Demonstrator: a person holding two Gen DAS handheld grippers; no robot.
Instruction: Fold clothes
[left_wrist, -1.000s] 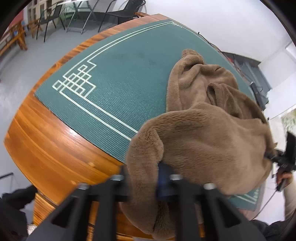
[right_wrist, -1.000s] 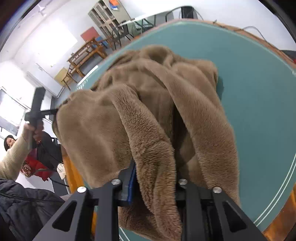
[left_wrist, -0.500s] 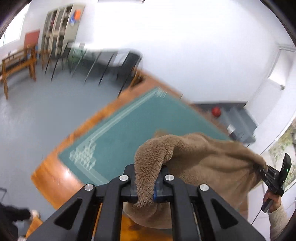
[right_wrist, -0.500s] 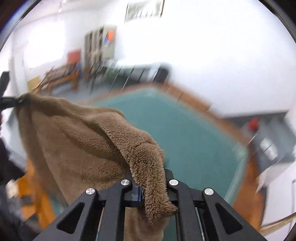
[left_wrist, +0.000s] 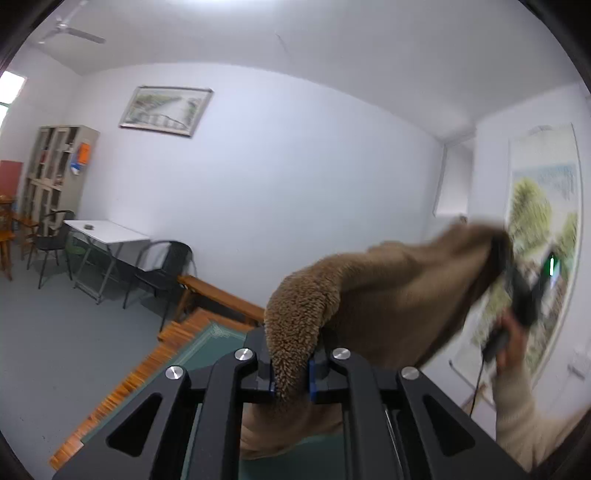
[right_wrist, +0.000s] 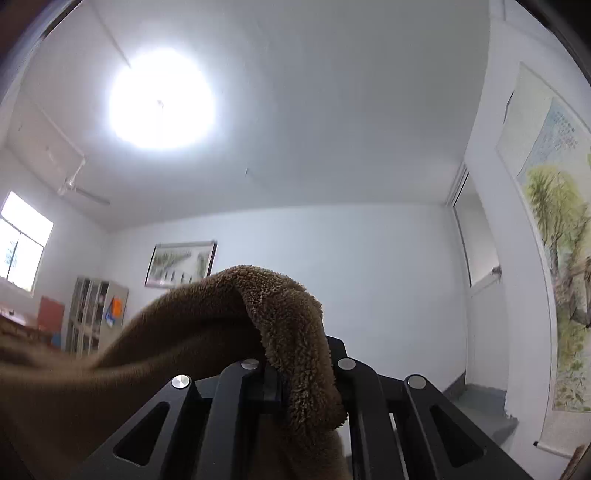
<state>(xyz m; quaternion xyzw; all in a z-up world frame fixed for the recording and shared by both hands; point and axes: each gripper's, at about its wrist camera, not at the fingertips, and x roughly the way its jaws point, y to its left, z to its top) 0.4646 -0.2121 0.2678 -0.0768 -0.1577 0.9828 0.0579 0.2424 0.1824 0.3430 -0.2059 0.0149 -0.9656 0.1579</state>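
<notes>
Our right gripper (right_wrist: 295, 380) is clamped on a fold of the brown fleece garment (right_wrist: 207, 332), which drapes over the jaws and trails off left, blurred. Behind it we see a bright ceiling light (right_wrist: 162, 99), a framed picture (right_wrist: 181, 263), and a cabinet (right_wrist: 94, 314), probably glass-fronted.

Plain office or meeting room: white walls, grey floor (left_wrist: 66, 332). Far left: glass-front cabinet (left_wrist: 51, 177), folding table (left_wrist: 107, 230), black chairs (left_wrist: 162, 273). Framed landscape (left_wrist: 166, 110) on far wall, hanging scroll painting (right_wrist: 554, 258) right, ceiling fan (left_wrist: 70, 32) overhead.
</notes>
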